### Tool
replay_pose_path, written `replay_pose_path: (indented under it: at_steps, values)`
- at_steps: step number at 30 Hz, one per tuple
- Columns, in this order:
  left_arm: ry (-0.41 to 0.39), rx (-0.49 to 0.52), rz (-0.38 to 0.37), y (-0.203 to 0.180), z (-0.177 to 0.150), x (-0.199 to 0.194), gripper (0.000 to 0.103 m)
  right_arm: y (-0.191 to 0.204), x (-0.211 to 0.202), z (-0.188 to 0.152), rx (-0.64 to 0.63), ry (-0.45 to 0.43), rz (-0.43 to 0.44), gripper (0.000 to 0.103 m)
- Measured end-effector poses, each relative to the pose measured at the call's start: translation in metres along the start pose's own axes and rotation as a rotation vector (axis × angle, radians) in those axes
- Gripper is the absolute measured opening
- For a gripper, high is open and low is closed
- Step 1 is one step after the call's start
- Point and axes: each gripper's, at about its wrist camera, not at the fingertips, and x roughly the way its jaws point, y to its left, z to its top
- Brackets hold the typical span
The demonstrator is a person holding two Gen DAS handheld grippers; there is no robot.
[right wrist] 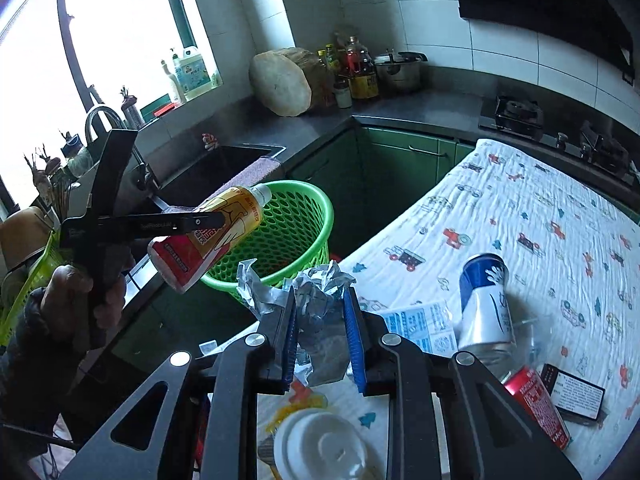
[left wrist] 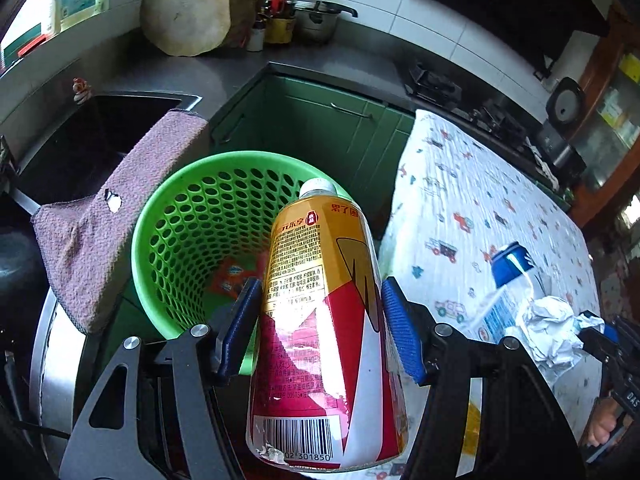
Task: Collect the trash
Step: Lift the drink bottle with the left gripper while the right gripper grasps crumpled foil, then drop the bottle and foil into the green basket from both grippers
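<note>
My left gripper (left wrist: 320, 286) is shut on a yellow and red plastic bottle (left wrist: 316, 360) with a white cap, its blue pads on both sides of the body. The bottle hangs tilted, cap toward the green perforated basket (left wrist: 240, 158), which holds an orange wrapper. The right wrist view shows this bottle (right wrist: 216, 236) in the air just left of the basket (right wrist: 320, 208). My right gripper (right wrist: 320, 300) is shut on a crumpled ball of silvery white paper (right wrist: 320, 320), lifted above the table's near edge.
On the patterned tablecloth (right wrist: 520, 208) lie a blue and white can (right wrist: 486, 308), a red can (right wrist: 536, 404), a black box (right wrist: 576, 396), a printed wrapper (right wrist: 424, 324) and a white lidded cup (right wrist: 320, 440). A purple towel (left wrist: 112, 220) hangs over the sink edge beside the basket.
</note>
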Motion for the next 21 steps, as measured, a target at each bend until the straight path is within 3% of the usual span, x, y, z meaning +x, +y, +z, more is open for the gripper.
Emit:
replay_pose_path:
  at_steps: [12,21]
  values:
    - [0.030,-0.059,0.055,0.048,0.034,0.067,0.062,0.037,0.055,0.043,-0.041,0.034,0.035,0.022]
    - [0.022,-0.125,0.033,0.080,0.025,0.070,0.067,0.052,0.102,0.065,-0.065,0.081,0.049,0.022]
